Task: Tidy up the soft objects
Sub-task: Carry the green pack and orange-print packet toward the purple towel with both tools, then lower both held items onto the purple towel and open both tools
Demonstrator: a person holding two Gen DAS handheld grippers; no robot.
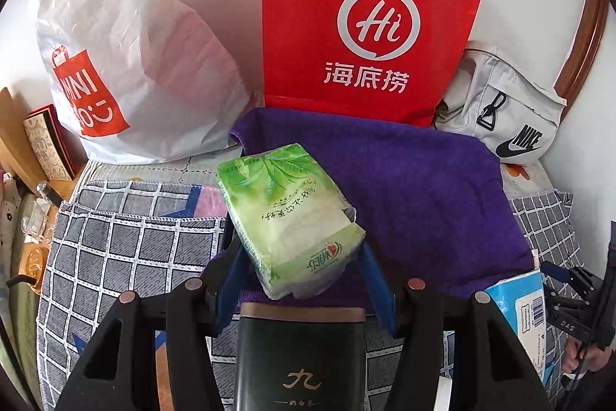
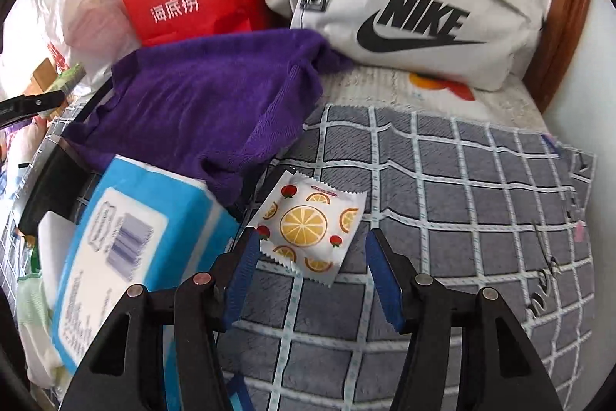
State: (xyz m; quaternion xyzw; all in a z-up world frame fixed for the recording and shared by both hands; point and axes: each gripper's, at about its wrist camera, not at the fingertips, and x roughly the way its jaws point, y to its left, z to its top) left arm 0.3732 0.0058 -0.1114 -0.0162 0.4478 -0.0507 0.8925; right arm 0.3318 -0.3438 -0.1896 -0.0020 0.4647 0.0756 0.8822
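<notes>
In the left wrist view my left gripper [image 1: 304,257] is shut on a green tissue pack [image 1: 285,210], which it holds tilted above a purple towel [image 1: 415,187]. The blue pads squeeze the pack's near end from both sides. In the right wrist view my right gripper [image 2: 312,237] stands open over a small fruit-print sachet [image 2: 308,230] that lies flat on the checked cloth [image 2: 462,203]. The sachet sits between the fingers; the right pad is clear of it. A blue wipes pack [image 2: 134,241] lies just left of that gripper.
A red paper bag [image 1: 365,26], a white plastic shopping bag [image 1: 134,64] and a grey Nike bag [image 2: 415,6] stand along the wall at the back. A dark box [image 1: 300,353] sits under my left gripper. Clutter lies off the cloth's left edge.
</notes>
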